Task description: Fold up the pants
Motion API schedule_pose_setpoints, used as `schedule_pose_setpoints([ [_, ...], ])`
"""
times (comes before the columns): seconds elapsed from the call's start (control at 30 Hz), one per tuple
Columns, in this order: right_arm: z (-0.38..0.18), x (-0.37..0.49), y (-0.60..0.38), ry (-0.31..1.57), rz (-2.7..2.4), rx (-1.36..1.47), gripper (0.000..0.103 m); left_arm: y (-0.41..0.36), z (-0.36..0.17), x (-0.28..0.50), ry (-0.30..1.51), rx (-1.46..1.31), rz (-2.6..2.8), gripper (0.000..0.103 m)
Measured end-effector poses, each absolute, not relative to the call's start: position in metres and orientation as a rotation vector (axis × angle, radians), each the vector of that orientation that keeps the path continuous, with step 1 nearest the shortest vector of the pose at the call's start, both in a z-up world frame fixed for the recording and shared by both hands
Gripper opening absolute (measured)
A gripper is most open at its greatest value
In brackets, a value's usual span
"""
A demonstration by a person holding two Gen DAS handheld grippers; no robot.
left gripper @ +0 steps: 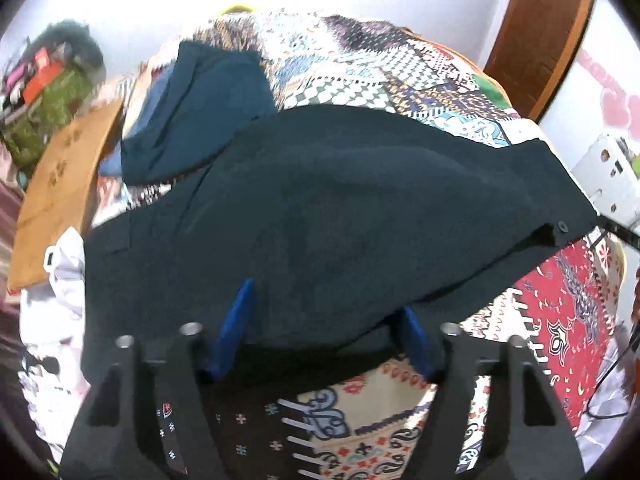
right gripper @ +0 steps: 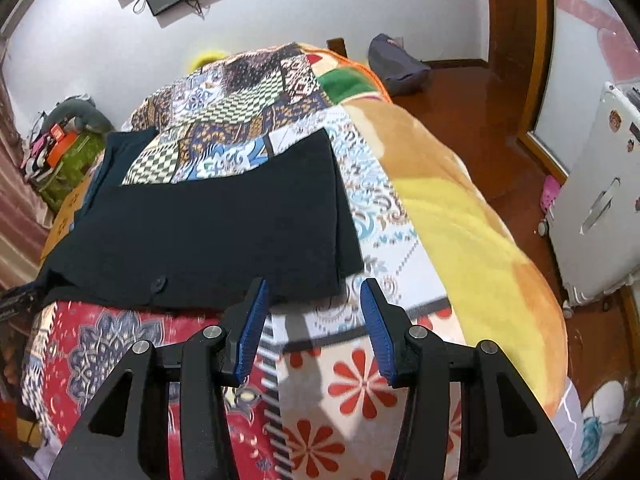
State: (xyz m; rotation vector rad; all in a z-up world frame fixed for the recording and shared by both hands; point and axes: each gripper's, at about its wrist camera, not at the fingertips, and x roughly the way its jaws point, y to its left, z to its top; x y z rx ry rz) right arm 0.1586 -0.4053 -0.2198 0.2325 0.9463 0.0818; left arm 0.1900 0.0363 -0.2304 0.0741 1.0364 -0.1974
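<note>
Item one, dark pants (left gripper: pixel 340 216): lying flat across a patchwork quilt (right gripper: pixel 332 392) on the bed, folded into a broad slab. In the right wrist view I am seeing the waistband edge running along the near side, its button (right gripper: pixel 159 282) sitting close to that edge, and the right-hand side edge (right gripper: pixel 347 216) running straight away from me.

Item two, left gripper (left gripper: pixel 324 320): I am holding it pointed steeply down at the near hem. The blue fingers (left gripper: pixel 236 320) are standing partly open, the pants' near edge lying between them and draping over the right one. I cannot tell whether the pads are pressing the cloth.

Item three, right gripper (right gripper: pixel 316 316): hovering just off the pants' near right corner (right gripper: pixel 340 286), fingers (right gripper: pixel 254 328) standing partly apart with only bare quilt between them, holding nothing. The left finger is sitting just beside the waistband edge.

Item four, second dark garment (left gripper: pixel 200 120): lying folded at the far left of the bed, its near corner overlapped by the pants.

Item five, open room: bare quilt is stretching beyond the pants' far edge and to their right, where a yellow blanket (right gripper: pixel 460 216) is sloping off the bed toward a wooden floor (right gripper: pixel 472 92). A white cabinet (right gripper: pixel 600 184) is standing well apart at the right.
</note>
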Motion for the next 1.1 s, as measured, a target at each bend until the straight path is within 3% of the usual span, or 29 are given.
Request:
schedule_pose_setpoints([
  [0.03, -0.222, 0.162, -0.405, 0.955, 0.083, 0.23, 0.043, 0.033, -0.229, 0.188, 1.027, 0.09, -0.198, 0.046],
  [0.13, -0.23, 0.165, -0.402, 0.984, 0.087, 0.223, 0.024, 0.022, -0.226, 0.184, 1.008, 0.14, -0.179, 0.023],
  [0.23, -0.23, 0.161, -0.401, 0.959, 0.082, 0.203, 0.015, 0.017, -0.223, 0.186, 1.003, 0.169, -0.152, 0.008],
  [0.3, -0.224, 0.158, -0.4, 0.931, 0.089, 0.188, 0.009, 0.019, -0.219, 0.187, 0.998, 0.163, -0.15, 0.006],
  [0.57, -0.188, 0.163, -0.399, 0.803, 0.056, 0.067, 0.007, 0.024, -0.207, 0.183, 1.013, 0.128, -0.192, 0.006],
  [0.77, -0.229, 0.175, -0.402, 0.944, 0.035, 0.028, 0.008, 0.019, -0.217, 0.174, 1.058, 0.136, -0.221, 0.018],
  [0.93, -0.218, 0.164, -0.4, 0.915, -0.032, -0.028, 0.016, 0.027, -0.206, 0.168, 1.058, 0.086, -0.242, 0.046],
  [1.07, -0.191, 0.16, -0.406, 0.856, -0.056, -0.009, 0.02, 0.035, -0.187, 0.165, 0.998, 0.079, -0.222, 0.057],
  [1.1, -0.185, 0.161, -0.407, 0.846, -0.041, 0.018, 0.02, 0.037, -0.182, 0.167, 0.98, 0.072, -0.212, 0.065],
])
